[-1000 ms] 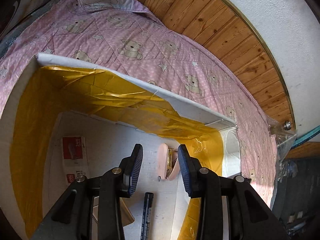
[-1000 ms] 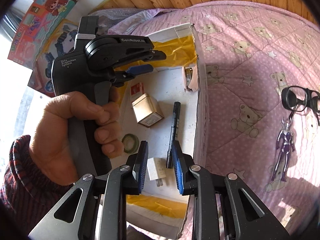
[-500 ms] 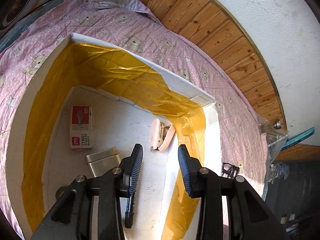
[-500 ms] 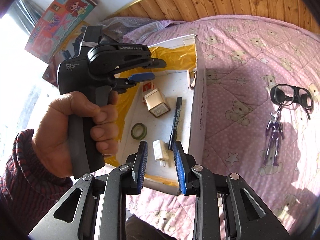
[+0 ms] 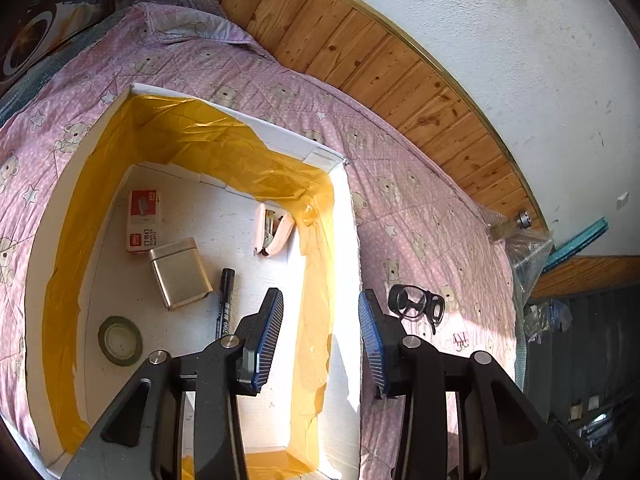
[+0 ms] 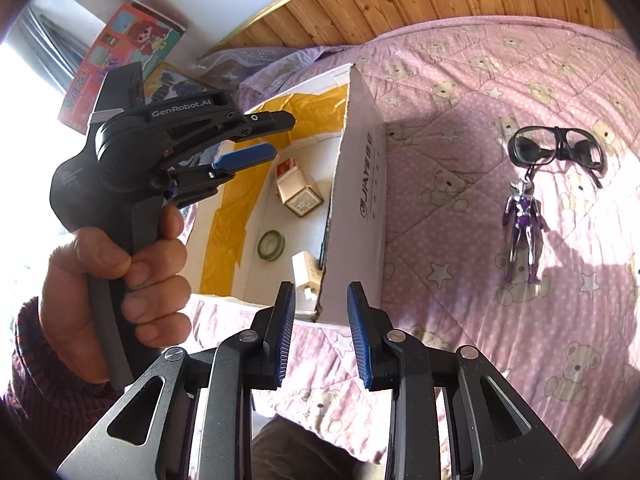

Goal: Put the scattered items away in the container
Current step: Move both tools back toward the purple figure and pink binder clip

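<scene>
Remaining outside the box [image 6: 366, 184]: two items, both on the pink quilt [image 6: 460, 320], beyond the box's right-hand wall.

Item 1. Glasses [image 6: 556, 148], black frame, lying flat with the long axis across the right wrist view. In the left wrist view they lie just right of the right fingertip [image 5: 416, 305].

Item 2. Toy figure [image 6: 524, 228], purple, lying flat, long axis running away from the right gripper, head toward the glasses. A cord or ring at its head appears to touch the glasses frame; whether the two are linked cannot be told.

Already in the box: staple box [image 5: 143, 220], metal tin [image 5: 180, 272], pen [image 5: 225, 304], tape roll [image 5: 120, 341], pink stapler [image 5: 272, 232], white plug [image 6: 305, 276].

Left gripper [image 5: 320, 340]: jaws parted wide, nothing between them, hovering over the box's right-hand wall with one finger over the interior and one over the quilt. A hand [image 6: 116, 280] grips its handle.

Right gripper [image 6: 320, 332]: jaws parted, moderate gap, empty, aimed at the near corner of the box.

Bearing for the next pick, as judged: both leftover items lie forward and to the right of the right gripper, with open quilt between. The left gripper looks nearer the glasses; the right has the clearer line to the figure, and closing across its narrow body would suit the lie.
</scene>
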`<state>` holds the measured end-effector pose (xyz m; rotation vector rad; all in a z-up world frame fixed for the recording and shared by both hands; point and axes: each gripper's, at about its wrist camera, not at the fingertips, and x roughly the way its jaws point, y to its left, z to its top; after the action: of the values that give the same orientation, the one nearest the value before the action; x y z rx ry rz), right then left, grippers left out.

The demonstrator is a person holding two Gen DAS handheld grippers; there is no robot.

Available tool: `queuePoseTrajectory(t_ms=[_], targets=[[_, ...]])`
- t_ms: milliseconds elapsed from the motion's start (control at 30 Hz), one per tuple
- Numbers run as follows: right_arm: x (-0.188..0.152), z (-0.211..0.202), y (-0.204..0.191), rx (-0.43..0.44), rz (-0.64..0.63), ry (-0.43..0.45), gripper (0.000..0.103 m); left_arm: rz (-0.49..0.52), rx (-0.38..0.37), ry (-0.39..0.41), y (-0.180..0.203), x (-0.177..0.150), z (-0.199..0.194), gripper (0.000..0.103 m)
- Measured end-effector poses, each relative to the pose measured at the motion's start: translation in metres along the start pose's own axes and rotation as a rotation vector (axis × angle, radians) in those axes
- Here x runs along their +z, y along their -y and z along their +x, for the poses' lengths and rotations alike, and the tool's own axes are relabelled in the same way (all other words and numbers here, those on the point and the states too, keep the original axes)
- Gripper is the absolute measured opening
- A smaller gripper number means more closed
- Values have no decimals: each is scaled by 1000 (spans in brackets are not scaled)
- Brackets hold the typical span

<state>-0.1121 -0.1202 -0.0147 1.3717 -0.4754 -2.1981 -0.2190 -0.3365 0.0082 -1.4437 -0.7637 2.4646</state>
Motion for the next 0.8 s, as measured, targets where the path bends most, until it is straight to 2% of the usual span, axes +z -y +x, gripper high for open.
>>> queuePoseTrajectory(t_ms=[300, 567, 800], targets=[[-14, -21, 45, -3, 92, 22, 30, 111, -41, -28, 57, -41, -2, 41], [-29, -42, 104, -28, 217, 61, 30, 168, -49, -99, 97, -72, 27, 46], [-43, -55, 159, -53, 336, 77, 30, 226, -25, -172, 125, -104, 65, 49]])
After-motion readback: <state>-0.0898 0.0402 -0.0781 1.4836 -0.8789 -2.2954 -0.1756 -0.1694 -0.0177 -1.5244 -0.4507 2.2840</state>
